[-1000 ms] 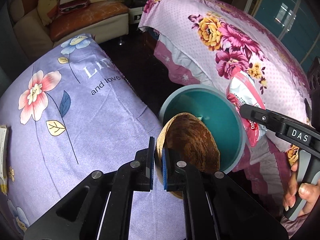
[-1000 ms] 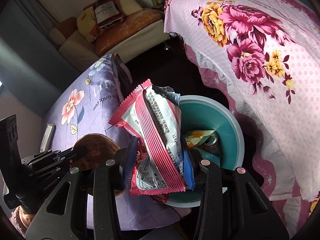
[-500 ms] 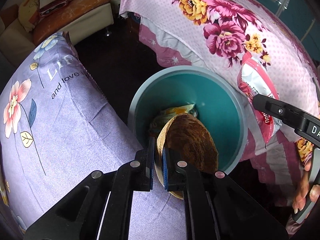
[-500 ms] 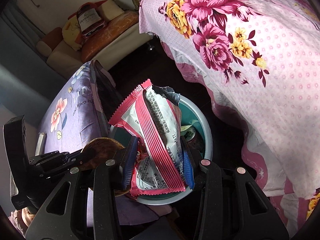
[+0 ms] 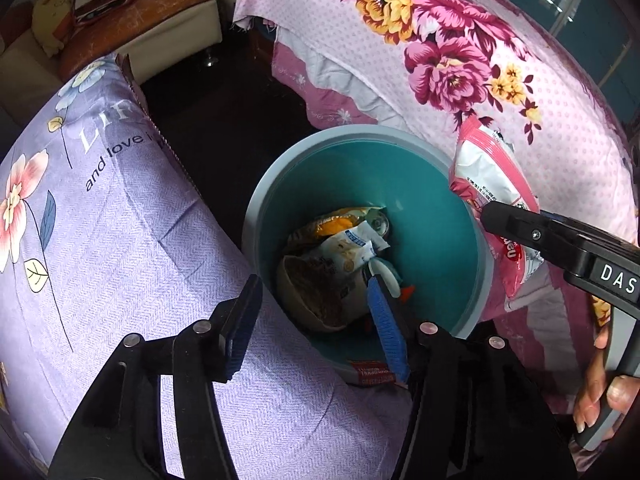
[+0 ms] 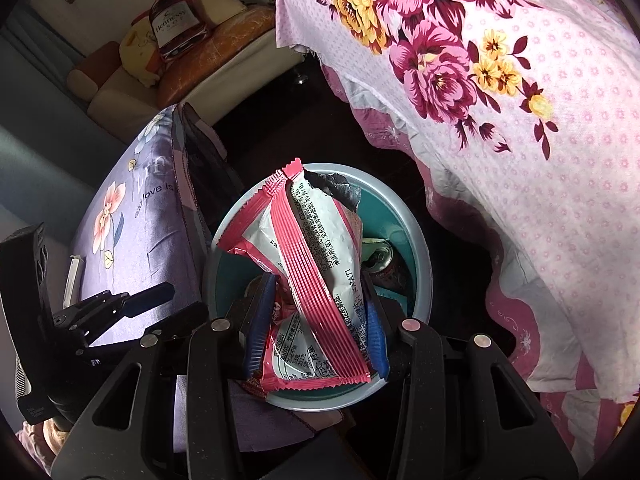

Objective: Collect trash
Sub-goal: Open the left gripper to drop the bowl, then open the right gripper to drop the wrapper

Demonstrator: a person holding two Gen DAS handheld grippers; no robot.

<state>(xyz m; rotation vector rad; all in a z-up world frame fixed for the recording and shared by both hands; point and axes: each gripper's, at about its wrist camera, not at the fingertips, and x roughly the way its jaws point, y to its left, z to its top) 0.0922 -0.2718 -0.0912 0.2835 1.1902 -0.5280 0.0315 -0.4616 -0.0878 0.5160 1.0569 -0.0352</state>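
A teal bin stands on the dark floor between two beds; it also shows in the right wrist view. Inside lie several wrappers, a can and a brown paper bowl. My left gripper is open and empty over the bin's near rim. My right gripper is shut on a pink and white snack bag held above the bin; the bag also shows in the left wrist view at the bin's right rim.
A purple floral bed lies left of the bin, a pink floral bed right. A sofa with cushions stands at the back. A white box lies on the purple bed.
My left gripper opened and the brown paper bowl dropped into the bin. My right gripper with the snack bag moved over the bin.
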